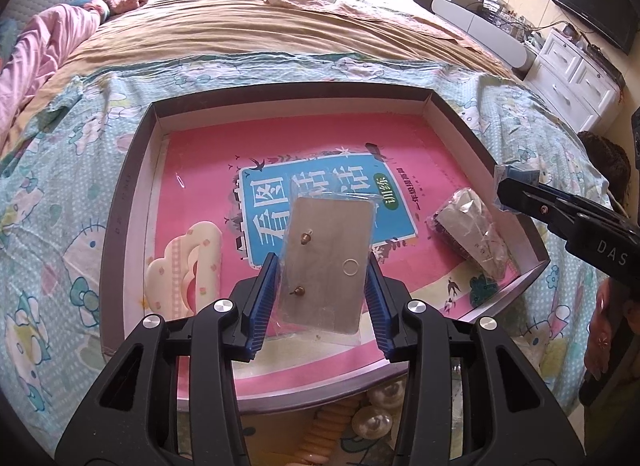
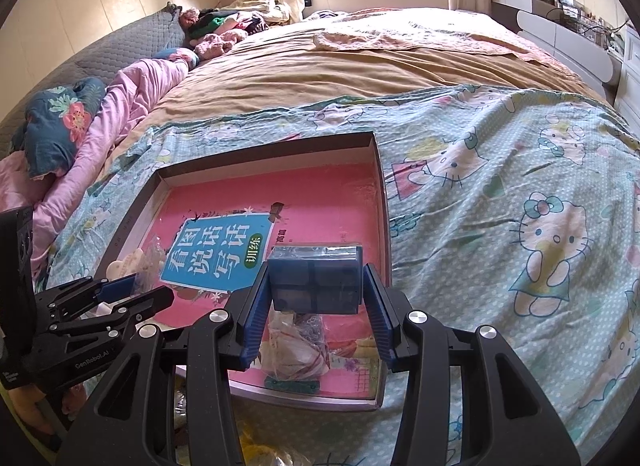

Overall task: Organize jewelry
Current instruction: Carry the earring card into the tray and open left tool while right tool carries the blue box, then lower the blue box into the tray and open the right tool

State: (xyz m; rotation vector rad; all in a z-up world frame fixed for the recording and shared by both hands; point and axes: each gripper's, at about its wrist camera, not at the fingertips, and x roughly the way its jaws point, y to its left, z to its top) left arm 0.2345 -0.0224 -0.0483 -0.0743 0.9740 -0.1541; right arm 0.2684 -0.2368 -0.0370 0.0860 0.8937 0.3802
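My left gripper [image 1: 322, 260] is shut on an earring card [image 1: 326, 266], a grey card in a clear sleeve with two small studs, held tilted above the tray [image 1: 280, 90]. The tray is a shallow dark-rimmed box lid on the bed with a pink book [image 1: 320, 201] lying flat inside. My right gripper [image 2: 316, 270] is shut on a small blue box [image 2: 316, 282] over the tray's near right part. Below it lies a clear bag of jewelry [image 2: 296, 346]. The right gripper [image 1: 506, 189] reaches in from the right in the left wrist view, near that bag [image 1: 472, 238].
The tray [image 2: 264, 147] sits on a cartoon-cat bedspread [image 2: 520, 205]. Pearl beads and an orange bead string [image 1: 376, 414] lie just in front of the tray's near rim. A hand [image 1: 604, 338] shows at the right. Pink bedding [image 1: 44, 49] and drawers [image 1: 572, 77] flank the bed.
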